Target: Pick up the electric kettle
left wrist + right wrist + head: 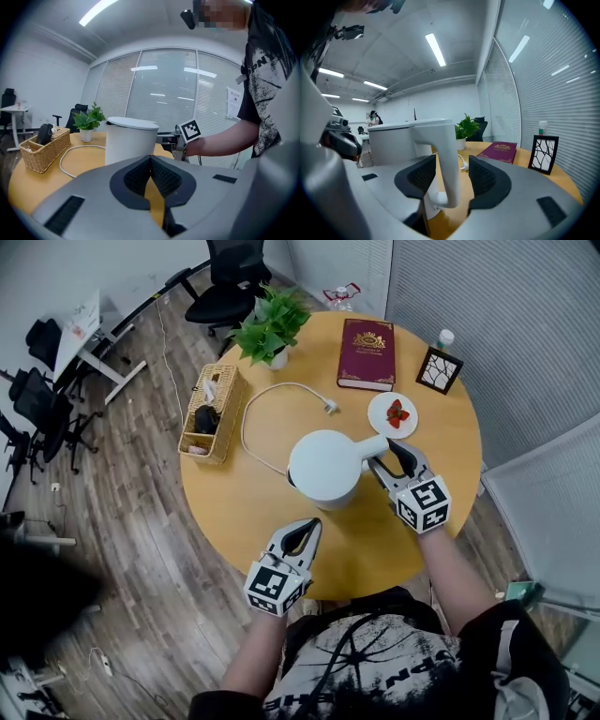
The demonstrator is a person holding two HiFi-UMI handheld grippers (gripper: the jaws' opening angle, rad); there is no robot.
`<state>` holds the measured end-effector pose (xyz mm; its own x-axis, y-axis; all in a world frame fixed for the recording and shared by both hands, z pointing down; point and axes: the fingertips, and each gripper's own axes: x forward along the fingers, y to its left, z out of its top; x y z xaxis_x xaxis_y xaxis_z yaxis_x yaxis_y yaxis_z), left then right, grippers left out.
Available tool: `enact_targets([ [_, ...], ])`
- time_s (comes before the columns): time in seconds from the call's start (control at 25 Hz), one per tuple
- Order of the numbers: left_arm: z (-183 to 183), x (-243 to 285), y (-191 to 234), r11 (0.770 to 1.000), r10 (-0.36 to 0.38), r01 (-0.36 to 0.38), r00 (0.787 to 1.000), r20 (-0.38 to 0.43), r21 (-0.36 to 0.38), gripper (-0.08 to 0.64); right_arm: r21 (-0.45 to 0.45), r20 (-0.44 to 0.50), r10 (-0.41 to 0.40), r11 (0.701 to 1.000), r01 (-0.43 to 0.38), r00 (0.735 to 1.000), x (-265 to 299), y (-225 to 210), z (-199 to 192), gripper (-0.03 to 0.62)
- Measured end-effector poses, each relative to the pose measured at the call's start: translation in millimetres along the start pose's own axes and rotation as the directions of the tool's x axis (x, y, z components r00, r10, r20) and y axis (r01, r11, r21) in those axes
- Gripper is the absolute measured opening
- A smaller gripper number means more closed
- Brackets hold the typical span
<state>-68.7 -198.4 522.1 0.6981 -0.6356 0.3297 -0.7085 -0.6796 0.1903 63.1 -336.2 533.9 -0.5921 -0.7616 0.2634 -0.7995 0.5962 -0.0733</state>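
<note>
Right gripper (389,454) has its jaws spread wide around the handle (374,444) of the electric kettle (323,465). In the right gripper view the white handle (447,159) stands upright in the gap, sitting closer to the left-hand pad, and there's clear space on the other side, so it isn't clamped. Left gripper (309,524) is pinched together with nothing in it. Its own view shows the 2 dark pads meeting at the tips (151,159), and it hangs over the near part of the table, apart from the kettle and pointing toward it. The kettle sits upright, lid on, roughly in the middle of the round wooden table (244,512), with its handle sticking out toward the right gripper. From the left gripper view it's the white cylinder (129,140) straight ahead. A white cord (246,427) curls across the tabletop from the kettle's far-left side and ends in a plug lying loose near the book. Other stuff on the table: a wicker basket (214,413) at the left edge, a potted plant (272,326) at the far side, a dark red book (367,353), a small white plate (392,414) with something red on it just beyond the right gripper, a black picture frame (439,369), and a little bottle (444,337) behind that.
</note>
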Motion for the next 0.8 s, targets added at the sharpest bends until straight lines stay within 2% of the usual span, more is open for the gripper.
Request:
enact_targets([
  [0.16,-3.9,1.7,4.6,0.999,0.026,-0.026,1.0,0.004,-0.024,-0.002,-0.094,0.008,-0.026,0.995,0.027,1.0,20.7,2.9,5.3,0.212],
  [0.36,-10.2,3.1,8.6,0.998,0.045,-0.044,0.999,0.009,-0.049,-0.002,-0.098,0.009,-0.072,0.993,0.072,0.997,41.2,-4.0,8.9,0.202],
  [0.6,-15.3,0.6,11.8,0.996,0.064,-0.063,0.998,0.01,-0.065,-0.002,-0.124,0.026,-0.066,0.99,0.069,0.997,49.3,0.3,11.6,0.058],
  [0.8,-16.5,-3.4,13.5,0.994,0.076,-0.075,0.997,0.014,-0.075,-0.002,-0.13,0.025,-0.062,0.989,0.064,0.998,50.4,1.2,11.4,0.052],
])
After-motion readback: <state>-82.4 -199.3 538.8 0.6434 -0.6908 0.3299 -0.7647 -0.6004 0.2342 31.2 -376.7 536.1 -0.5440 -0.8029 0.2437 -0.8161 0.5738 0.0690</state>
